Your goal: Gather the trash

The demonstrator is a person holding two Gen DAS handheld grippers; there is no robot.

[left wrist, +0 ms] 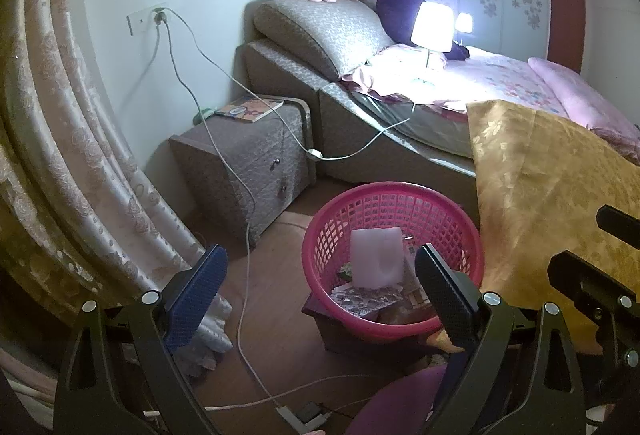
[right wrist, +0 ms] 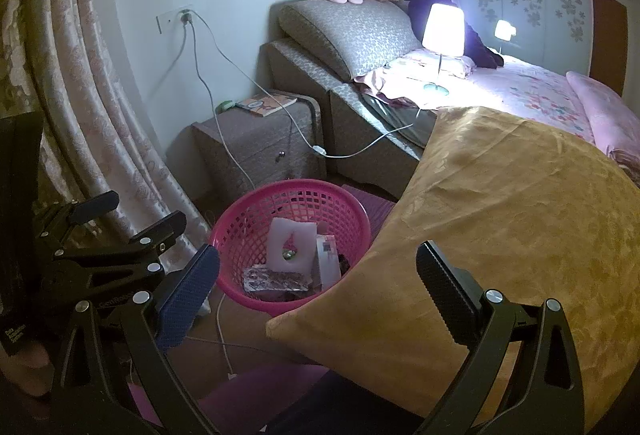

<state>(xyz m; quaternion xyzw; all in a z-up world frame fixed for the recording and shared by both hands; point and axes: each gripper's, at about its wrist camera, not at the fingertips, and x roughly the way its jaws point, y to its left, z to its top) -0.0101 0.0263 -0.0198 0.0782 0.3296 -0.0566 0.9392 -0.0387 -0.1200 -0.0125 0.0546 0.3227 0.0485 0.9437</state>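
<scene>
1. While both tools hang empty, work around the gold pillow (right wrist: 500, 219) leaning over the basket's right side.
2. Aim for the pink basket (left wrist: 390, 195) on the floor beside the bed; it already holds foam and wrappers.
3. Your left gripper (left wrist: 320, 287) and right gripper (right wrist: 318, 279) are both spread wide, gripping nothing.
4. Mind the white cable (left wrist: 244, 315) when you reach for loose scraps.

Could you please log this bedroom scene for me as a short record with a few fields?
setting: bedroom, bed beside nightstand
bin: pink basket on floor
bin contents: white foam piece, printed wrappers
left gripper: open, empty, above basket
right gripper: open, empty
nearby: gold cushion, lit lamp, cables on floor
</scene>
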